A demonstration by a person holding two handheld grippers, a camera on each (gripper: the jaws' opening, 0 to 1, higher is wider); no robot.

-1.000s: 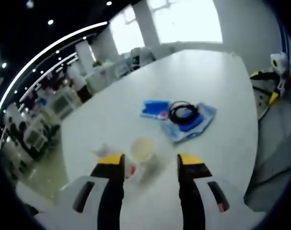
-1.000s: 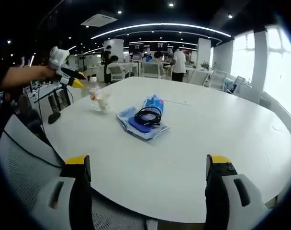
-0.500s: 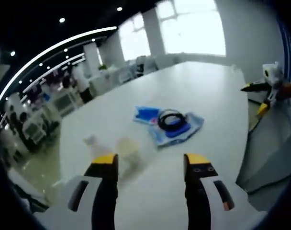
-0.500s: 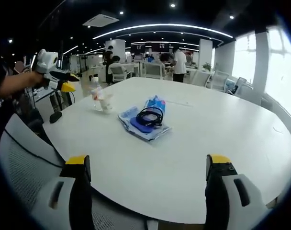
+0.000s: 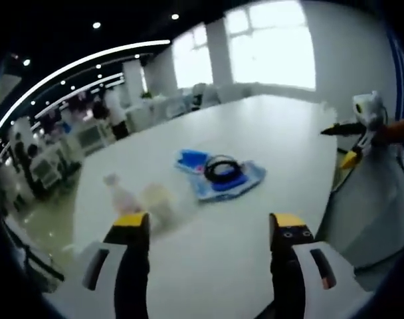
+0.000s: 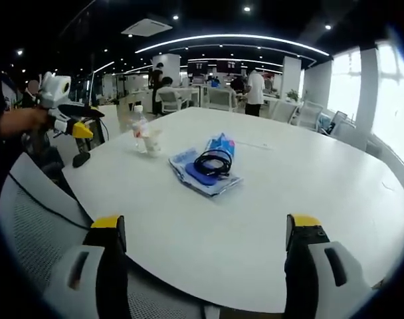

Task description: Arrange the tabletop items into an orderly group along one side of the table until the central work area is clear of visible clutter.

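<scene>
Left tool point(image 5: 206, 229): white body, black jaws with yellow tips; jaws set wide apart, nothing between them; it hangs above the near edge of the white worktop point(image 5: 282, 133).
Left tool from the right gripper view point(image 6: 74, 121): held at the far left, off the worktop's edge, jaws pointing right toward the worktop, parted a little, gripping nothing.
Left hand point(image 6: 22, 121): wrapped around that tool's handle, forearm blurred.
Right tool point(image 6: 210, 232): same make; jaws spread very wide, empty, level over the worktop's near edge.
Right tool from the left gripper view point(image 5: 345, 143): at the far right, jaws parted, pointing left.
</scene>
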